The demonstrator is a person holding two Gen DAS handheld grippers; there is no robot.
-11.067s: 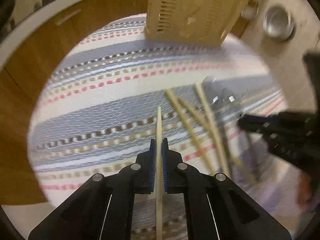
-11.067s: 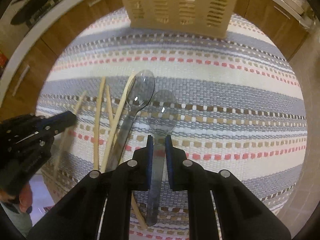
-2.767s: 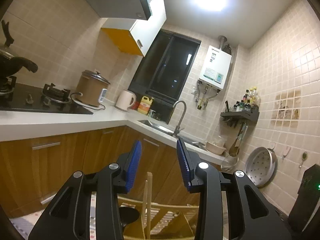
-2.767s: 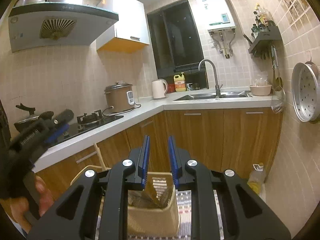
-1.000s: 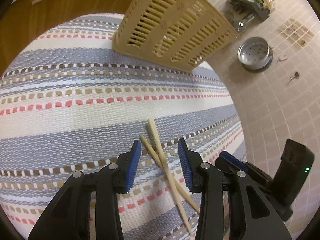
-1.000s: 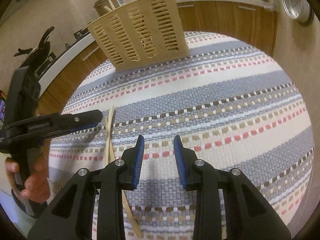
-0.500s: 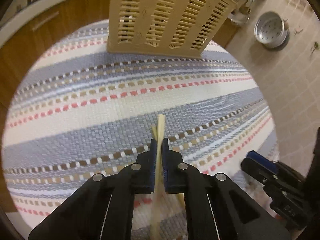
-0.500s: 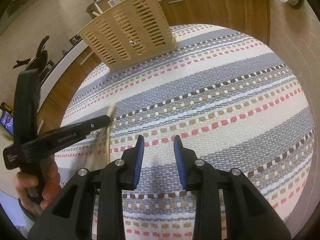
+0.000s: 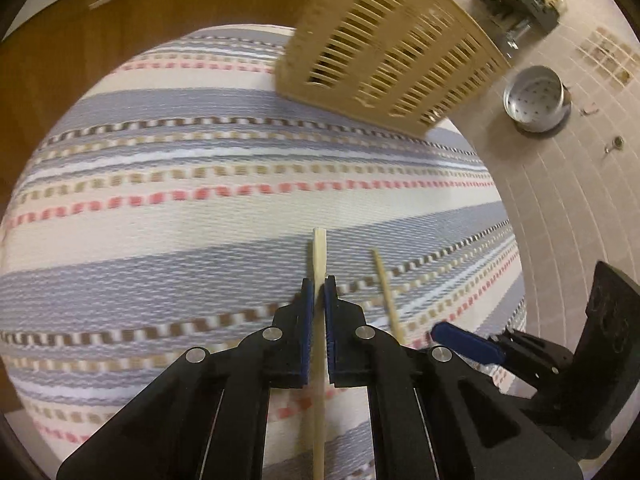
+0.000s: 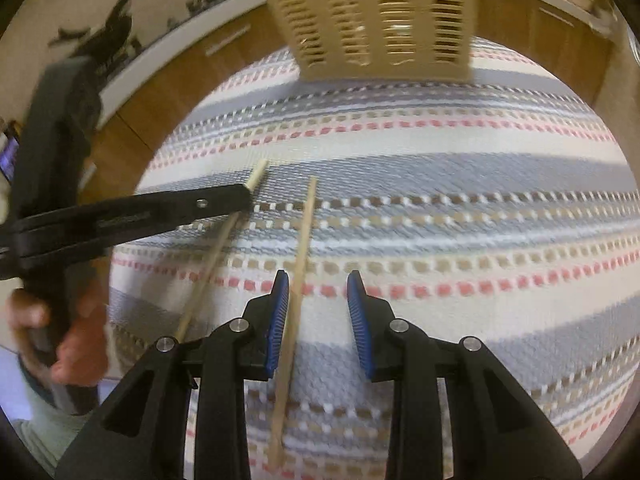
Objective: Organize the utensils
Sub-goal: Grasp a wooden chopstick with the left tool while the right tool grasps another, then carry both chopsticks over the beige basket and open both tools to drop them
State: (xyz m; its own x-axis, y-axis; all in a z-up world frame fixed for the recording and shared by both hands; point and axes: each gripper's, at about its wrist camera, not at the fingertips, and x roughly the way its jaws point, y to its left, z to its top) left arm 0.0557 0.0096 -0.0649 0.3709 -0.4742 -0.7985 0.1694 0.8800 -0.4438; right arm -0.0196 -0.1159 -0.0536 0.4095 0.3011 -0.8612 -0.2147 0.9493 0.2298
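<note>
Left gripper (image 9: 316, 292) is clamped on one chopstick (image 9: 319, 264), gripped partway along; a short blunt end pokes fwd of the pads, the rest runs back under the gripper. Right gripper (image 10: 318, 292) is wide open w/ nothing in it, straddling the second chopstick (image 10: 298, 264), which lies flat on the striped rug (image 10: 460, 208) close to that gripper's left pad.

Handling (judgement): both sticks look like thin bamboo or wood, so very light, stiff, no real risk of breaking. Main trouble is they're narrow and may roll or pivot in the pads. A hold nearer mid-length should keep the stick from swinging; the left gripper's hold looks fwd of centre, so the long tail could droop or twist. The stick on the rug sits low in the weave, so pads prob need to come right down to the fabric to catch it.

Room: slotted basket (image 9: 384, 48) stands at the rug's far edge, well apart from both sticks, w/ bare rug between. The two sticks lie near the rug's near-middle, just beside each other but not touching. Grippers are close together, so they could bump on the lift. Wood cabinets (image 9: 100, 32) border the rug's far-left edge, tiled floor the right edge.
</note>
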